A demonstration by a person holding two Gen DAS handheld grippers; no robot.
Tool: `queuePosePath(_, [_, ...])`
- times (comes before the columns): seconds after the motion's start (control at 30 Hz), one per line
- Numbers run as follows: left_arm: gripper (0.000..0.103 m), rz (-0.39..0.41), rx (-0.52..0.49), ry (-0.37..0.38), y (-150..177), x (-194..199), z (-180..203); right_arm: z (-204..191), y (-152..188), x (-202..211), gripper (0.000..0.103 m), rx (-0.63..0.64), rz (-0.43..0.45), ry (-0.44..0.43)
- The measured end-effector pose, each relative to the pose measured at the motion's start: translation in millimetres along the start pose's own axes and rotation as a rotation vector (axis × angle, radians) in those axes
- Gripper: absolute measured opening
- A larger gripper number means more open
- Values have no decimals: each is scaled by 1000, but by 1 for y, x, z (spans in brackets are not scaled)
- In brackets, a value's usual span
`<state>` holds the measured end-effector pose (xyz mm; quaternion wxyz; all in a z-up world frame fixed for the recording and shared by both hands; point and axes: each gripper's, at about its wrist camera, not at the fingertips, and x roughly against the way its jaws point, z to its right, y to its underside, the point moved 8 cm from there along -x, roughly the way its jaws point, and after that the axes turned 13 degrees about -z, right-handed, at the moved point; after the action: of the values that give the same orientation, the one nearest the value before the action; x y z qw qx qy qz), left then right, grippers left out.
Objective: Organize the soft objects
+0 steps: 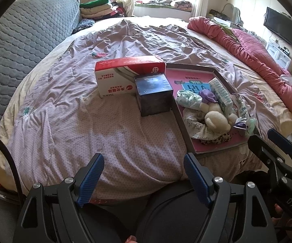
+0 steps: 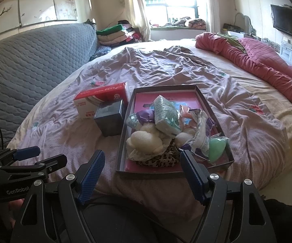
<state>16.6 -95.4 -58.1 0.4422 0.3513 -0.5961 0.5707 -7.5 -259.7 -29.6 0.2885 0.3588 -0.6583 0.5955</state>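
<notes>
My left gripper and right gripper both hang over the near bed edge, jaws apart, nothing between them. Just beyond, the shallow tray on the bedsheet holds the soft objects in one heap: cream plush toy, tissue pack, purple pouch, green item, leopard cloth. Beside the tray sit the dark cube box and, farther back, the red-and-white carton. Looks like sorting is either not begun or already gathered; can't tell which.

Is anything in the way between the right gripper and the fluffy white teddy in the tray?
Only the tray's low front wall. The right gripper is open and empty just before it, and the teddy sits on top of the pile, uncovered.
</notes>
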Motion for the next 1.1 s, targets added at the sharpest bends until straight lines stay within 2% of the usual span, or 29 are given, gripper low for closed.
queuePosePath(1.1, [80,-12,-9,-5,1,-7,1,0,2,-3,78,3,-7,4])
